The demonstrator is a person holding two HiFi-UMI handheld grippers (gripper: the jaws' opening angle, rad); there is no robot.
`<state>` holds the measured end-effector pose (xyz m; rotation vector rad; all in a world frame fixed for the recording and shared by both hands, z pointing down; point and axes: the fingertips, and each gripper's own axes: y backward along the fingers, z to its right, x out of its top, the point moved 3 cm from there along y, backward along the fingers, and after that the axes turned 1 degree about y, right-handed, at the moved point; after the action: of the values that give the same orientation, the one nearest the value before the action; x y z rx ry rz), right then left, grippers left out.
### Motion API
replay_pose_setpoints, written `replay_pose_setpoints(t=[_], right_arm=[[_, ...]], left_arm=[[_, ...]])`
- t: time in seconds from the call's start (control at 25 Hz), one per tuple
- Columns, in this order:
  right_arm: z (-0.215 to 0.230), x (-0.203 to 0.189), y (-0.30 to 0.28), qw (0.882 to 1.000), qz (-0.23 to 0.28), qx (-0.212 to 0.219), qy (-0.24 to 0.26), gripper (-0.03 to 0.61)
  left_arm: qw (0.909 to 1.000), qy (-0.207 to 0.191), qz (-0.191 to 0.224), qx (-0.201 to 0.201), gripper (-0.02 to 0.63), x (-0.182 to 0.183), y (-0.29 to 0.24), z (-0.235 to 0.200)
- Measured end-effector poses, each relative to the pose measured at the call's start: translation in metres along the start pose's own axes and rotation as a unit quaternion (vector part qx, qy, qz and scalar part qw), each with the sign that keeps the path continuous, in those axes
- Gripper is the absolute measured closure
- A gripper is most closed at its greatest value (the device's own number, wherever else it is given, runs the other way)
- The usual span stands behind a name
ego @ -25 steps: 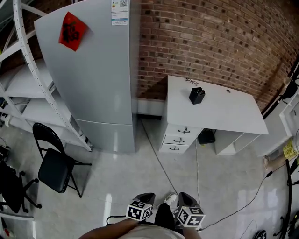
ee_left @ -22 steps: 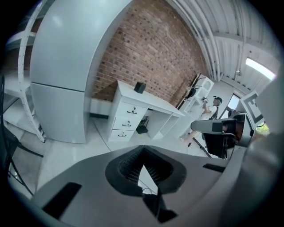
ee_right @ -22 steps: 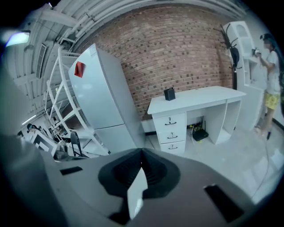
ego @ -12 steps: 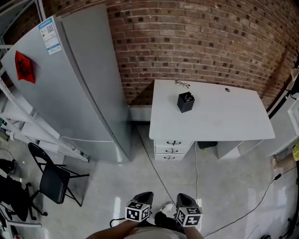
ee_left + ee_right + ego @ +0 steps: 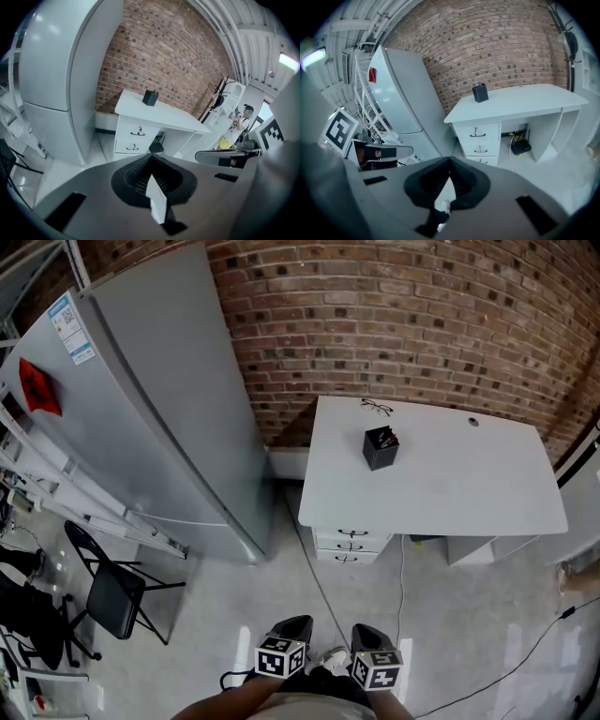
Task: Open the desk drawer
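Head view: you're looking down on a grey floor [image 5: 234,610]. A brick wall [image 5: 422,324] runs across the back, with a white bench [image 5: 459,484] against it. A fridge [image 5: 141,418] stands just left of the bench, and a black chair [image 5: 112,601] sits further left.

On the bench there's a black box [image 5: 380,447], with glasses [image 5: 377,408] nearer the wall.

The drawers [image 5: 352,534] are a stack of three under the bench's left end, all pushed in flush. Their fronts face you, away from the wall. Each front's long axis runs along the bench's front edge, with the handle at its middle. A cable [image 5: 314,568] crosses the floor beside the stack.

Your left gripper [image 5: 296,622] and right gripper [image 5: 364,630] sit side by side at the bottom edge, well apart from the drawers and pointing toward them.

Left gripper view: the fingers [image 5: 124,180] are clenched, tips meeting, with nothing between them. Right gripper view: same again, fingers [image 5: 417,185] pressed together and empty.
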<state>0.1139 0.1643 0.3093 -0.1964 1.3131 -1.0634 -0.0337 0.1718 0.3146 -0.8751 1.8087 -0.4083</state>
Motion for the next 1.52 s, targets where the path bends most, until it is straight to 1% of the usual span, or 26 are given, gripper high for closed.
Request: replay_pose_setpoints(t=[0.2, 0.36, 0.52, 0.68, 0.8, 0.96, 1.12, 1.2, 1.32, 1.4, 1.52], right_arm=[[-0.006, 0.014, -0.018, 1.0, -0.005, 0.002, 0.011, 0.562], [0.0, 0.027, -0.033, 1.0, -0.012, -0.015, 0.021, 0.561], [0.0, 0.051, -0.043, 0.999, -0.022, -0.024, 0.036, 0.561], [0.003, 0.061, -0.063, 0.998, -0.025, -0.041, 0.037, 0.561], [0.005, 0.063, -0.082, 0.997, -0.038, -0.045, 0.055, 0.562], [0.027, 0.05, -0.115, 0.994, -0.065, -0.058, 0.07, 0.562], [0.039, 0.034, -0.146, 0.988, -0.085, -0.064, 0.112, 0.562], [0.048, 0.027, -0.165, 0.986, -0.083, -0.056, 0.13, 0.561], [0.071, 0.016, -0.205, 0.983, -0.079, -0.044, 0.159, 0.561], [0.087, -0.001, -0.233, 0.98, -0.085, -0.035, 0.177, 0.561], [0.108, -0.037, -0.276, 0.977, -0.096, -0.021, 0.192, 0.56]], left_arm=[[0.9996, 0.0, -0.022, -0.017, 0.607, 0.003, -0.017, -0.004], [0.9987, -0.007, -0.03, -0.041, 0.607, 0.023, -0.045, -0.007], [0.9973, -0.016, -0.033, -0.063, 0.607, 0.048, -0.062, -0.011], [0.9964, -0.006, -0.051, -0.068, 0.607, 0.053, -0.068, -0.025], [0.9958, 0.0, -0.062, -0.067, 0.607, 0.055, -0.074, -0.039], [0.9948, -0.008, -0.081, -0.062, 0.607, 0.046, -0.096, -0.062], [0.9932, 0.005, -0.103, -0.054, 0.607, 0.028, -0.12, -0.082], [0.993, 0.013, -0.104, -0.055, 0.607, 0.023, -0.138, -0.088], [0.9927, 0.028, -0.104, -0.054, 0.607, 0.015, -0.179, -0.099], [0.9926, 0.039, -0.1, -0.057, 0.607, 0.002, -0.205, -0.105], [0.9924, 0.064, -0.078, -0.071, 0.607, -0.022, -0.244, -0.116]])
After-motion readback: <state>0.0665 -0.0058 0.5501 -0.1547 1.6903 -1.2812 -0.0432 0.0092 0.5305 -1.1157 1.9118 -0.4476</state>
